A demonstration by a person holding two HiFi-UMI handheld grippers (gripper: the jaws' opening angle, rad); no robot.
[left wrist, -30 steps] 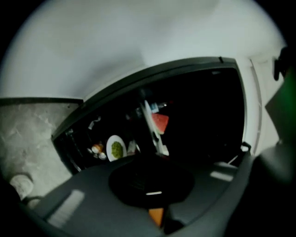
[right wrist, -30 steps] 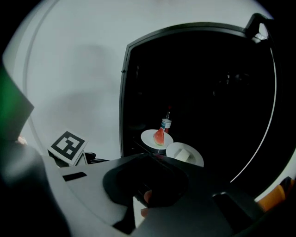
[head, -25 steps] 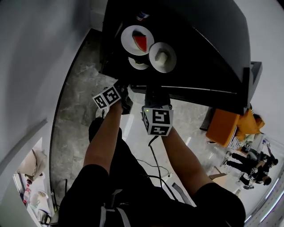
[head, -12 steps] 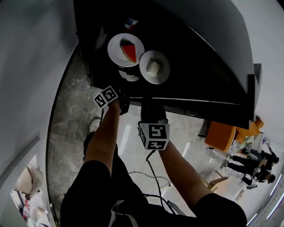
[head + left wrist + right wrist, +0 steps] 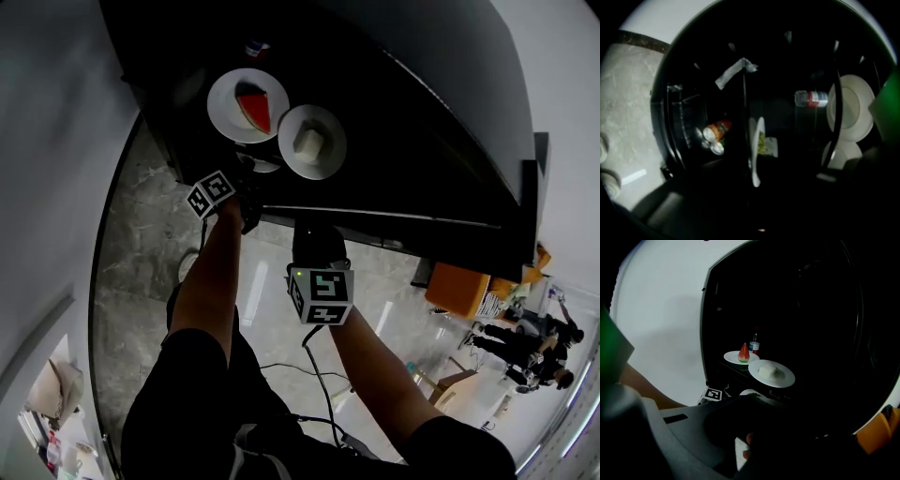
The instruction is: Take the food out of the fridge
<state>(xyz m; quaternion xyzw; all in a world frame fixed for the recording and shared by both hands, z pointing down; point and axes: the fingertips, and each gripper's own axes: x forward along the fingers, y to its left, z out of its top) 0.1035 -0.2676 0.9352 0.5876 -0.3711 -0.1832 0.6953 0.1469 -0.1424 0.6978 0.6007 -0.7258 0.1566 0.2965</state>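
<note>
The fridge (image 5: 403, 112) stands open and dark inside. On its upper shelf sit a plate with a watermelon slice (image 5: 246, 105) and a plate with a white block of food (image 5: 311, 142). Under them a third white plate (image 5: 259, 165) peeks out. In the left gripper view that plate (image 5: 756, 150) shows edge-on with green food on it. My left gripper (image 5: 247, 187) reaches in at that lower shelf. Its jaws are closing, with the plate's rim between them and both still clear of it. My right gripper (image 5: 316, 234) hangs shut and empty in front of the fridge.
Deeper in the fridge lie a can on its side (image 5: 717, 131) and a small bottle (image 5: 811, 98). A bottle (image 5: 754, 345) stands behind the watermelon plate. The fridge door (image 5: 450, 220) swings out to the right. An orange seat (image 5: 464, 286) and people stand further off.
My left gripper has dropped and pushed in closer under the upper-shelf plates. The right gripper has drifted a little lower in the picture. The view has shifted, so the plates sit further left.
</note>
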